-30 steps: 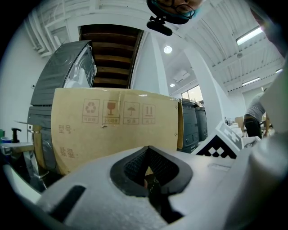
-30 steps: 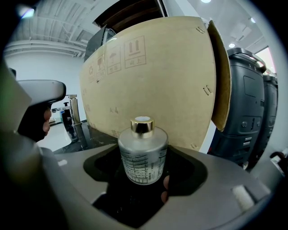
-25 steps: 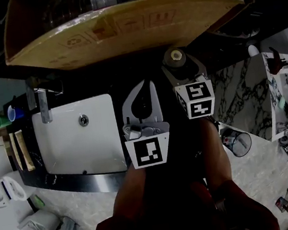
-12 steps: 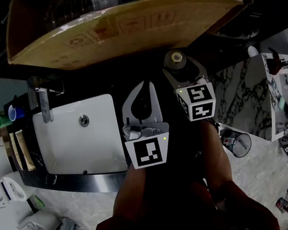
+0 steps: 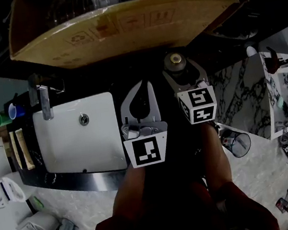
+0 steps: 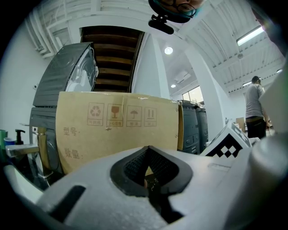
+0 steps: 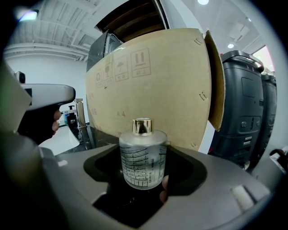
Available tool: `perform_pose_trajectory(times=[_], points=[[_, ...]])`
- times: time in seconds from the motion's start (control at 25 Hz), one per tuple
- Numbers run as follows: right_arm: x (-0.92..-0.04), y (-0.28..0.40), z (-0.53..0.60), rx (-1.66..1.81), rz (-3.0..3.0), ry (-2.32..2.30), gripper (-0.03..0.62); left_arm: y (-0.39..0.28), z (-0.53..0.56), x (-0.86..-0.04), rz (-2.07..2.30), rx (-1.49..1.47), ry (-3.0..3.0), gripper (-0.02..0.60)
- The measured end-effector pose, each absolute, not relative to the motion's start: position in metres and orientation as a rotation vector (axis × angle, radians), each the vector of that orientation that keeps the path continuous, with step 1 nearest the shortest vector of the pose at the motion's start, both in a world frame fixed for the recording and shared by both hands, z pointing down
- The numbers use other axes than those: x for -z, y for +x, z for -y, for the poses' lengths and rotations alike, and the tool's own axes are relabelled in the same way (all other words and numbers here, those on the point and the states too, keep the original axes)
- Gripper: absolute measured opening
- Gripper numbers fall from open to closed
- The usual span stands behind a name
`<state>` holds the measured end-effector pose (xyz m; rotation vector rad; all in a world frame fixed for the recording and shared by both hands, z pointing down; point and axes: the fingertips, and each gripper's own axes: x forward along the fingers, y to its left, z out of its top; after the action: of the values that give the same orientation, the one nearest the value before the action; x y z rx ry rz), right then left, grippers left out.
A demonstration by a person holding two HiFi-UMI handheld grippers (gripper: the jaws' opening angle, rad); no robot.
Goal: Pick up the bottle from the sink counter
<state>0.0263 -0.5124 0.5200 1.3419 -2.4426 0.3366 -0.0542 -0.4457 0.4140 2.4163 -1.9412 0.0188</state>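
A round frosted glass bottle (image 7: 143,157) with a gold cap stands upright between the jaws of my right gripper (image 7: 145,170), whose pads lie against its two sides. From above only the bottle's cap (image 5: 175,58) shows, inside the right gripper (image 5: 178,66) on the black counter (image 5: 101,78). To the left of it my left gripper (image 5: 144,84) is level, its jaws meeting at the tips with nothing between them. In its own view the left gripper (image 6: 147,152) faces a cardboard box (image 6: 117,134).
A large cardboard box (image 5: 120,27) stands just behind both grippers. A white sink (image 5: 78,143) with a chrome faucet (image 5: 44,102) lies to the left. A marble panel (image 5: 243,97) is to the right. A person (image 6: 254,108) stands far off.
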Motion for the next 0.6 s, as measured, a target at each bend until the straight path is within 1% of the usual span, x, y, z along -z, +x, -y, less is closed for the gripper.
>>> perform_pose_trajectory(times=[0.6], points=[[-0.480, 0.034, 0.482, -0.285, 2.490, 1.394, 0.313, -0.057, 0.421, -0.393, 1.966, 0.022, 2.433, 0.002]])
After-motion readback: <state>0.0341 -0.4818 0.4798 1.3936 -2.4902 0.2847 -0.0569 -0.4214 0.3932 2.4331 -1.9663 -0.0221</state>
